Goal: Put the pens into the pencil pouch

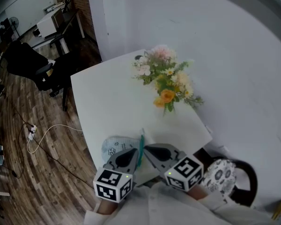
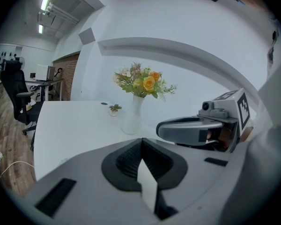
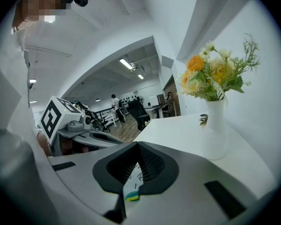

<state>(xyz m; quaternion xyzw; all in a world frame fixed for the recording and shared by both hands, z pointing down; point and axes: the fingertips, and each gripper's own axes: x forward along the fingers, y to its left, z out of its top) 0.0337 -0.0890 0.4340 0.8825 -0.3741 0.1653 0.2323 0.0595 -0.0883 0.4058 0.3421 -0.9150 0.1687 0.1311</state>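
room: an office with white walls and a wooden floor (image 1: pixel 18 172); a black office chair (image 1: pixel 30 64) and a desk (image 1: pixel 49 25) stand well off to the far left of the vase of flowers (image 1: pixel 166 86).
tabletop (image 1: pixel 117 107): white and smooth, carrying the vase towards its far right side.
pencil pouch (image 1: pixel 113 147): pale printed fabric with a teal edge. It lies at the near edge of the tabletop, well to this side of the vase and slightly left of it.
left tool (image 1: pixel 134 152): over the pouch, its jaws pressed together on a pale flap that looks like the pouch's fabric.
right tool (image 1: pixel 148 149): just beside the left tool on the vase's side, the two tips almost meeting. Its jaws pinch the pouch's printed, teal-edged rim.
hidden: both tools cover the near part of the pouch, so its opening cannot be made out. The person's pale sleeves cut off the tabletop's near edge.
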